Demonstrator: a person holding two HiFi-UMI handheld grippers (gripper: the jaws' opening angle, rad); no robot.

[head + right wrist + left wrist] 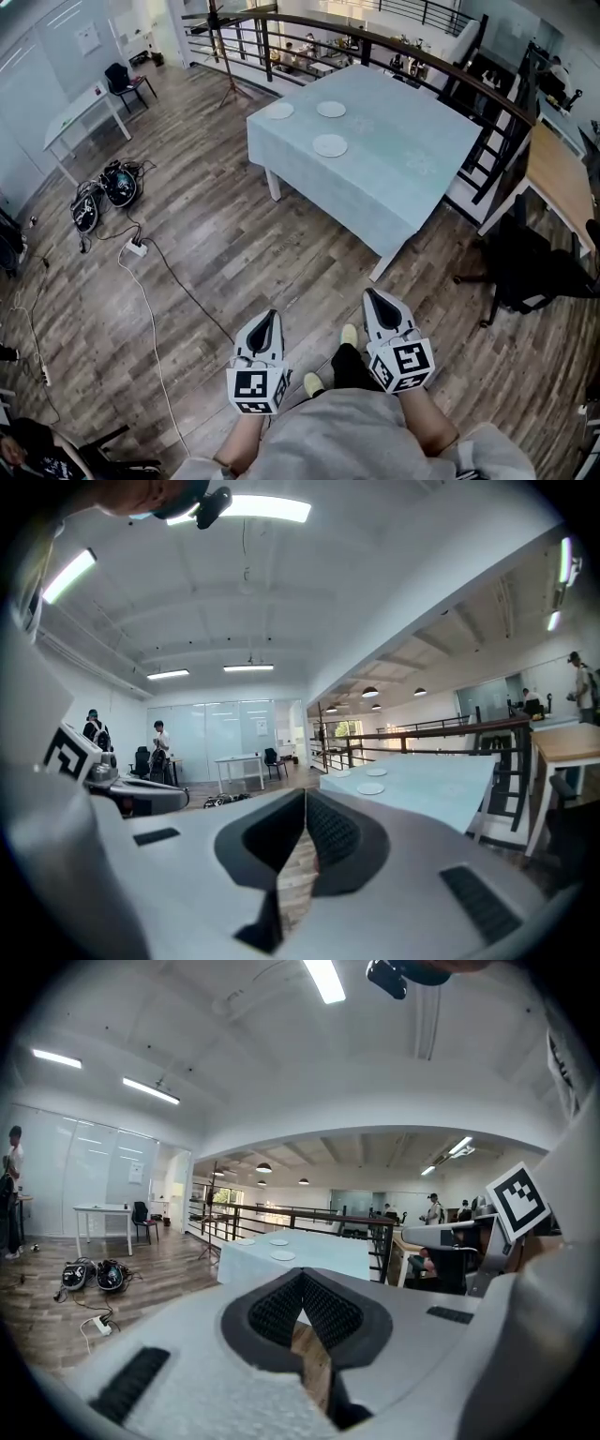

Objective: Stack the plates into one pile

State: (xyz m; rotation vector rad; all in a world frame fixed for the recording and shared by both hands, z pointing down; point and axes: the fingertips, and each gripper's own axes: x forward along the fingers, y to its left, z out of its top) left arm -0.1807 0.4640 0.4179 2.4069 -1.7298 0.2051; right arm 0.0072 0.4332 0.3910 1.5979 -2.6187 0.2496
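I carry the left gripper [268,322] and right gripper [374,302] with jaws closed and empty, probably because the plates [330,145] lie unstacked on the tabletop [403,178], well ahead of me.

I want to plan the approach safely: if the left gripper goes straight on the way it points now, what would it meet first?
Likely the near side of the cloth-covered table. The left gripper, shut and empty, aims at it across the wooden floor. Depth is unclear.
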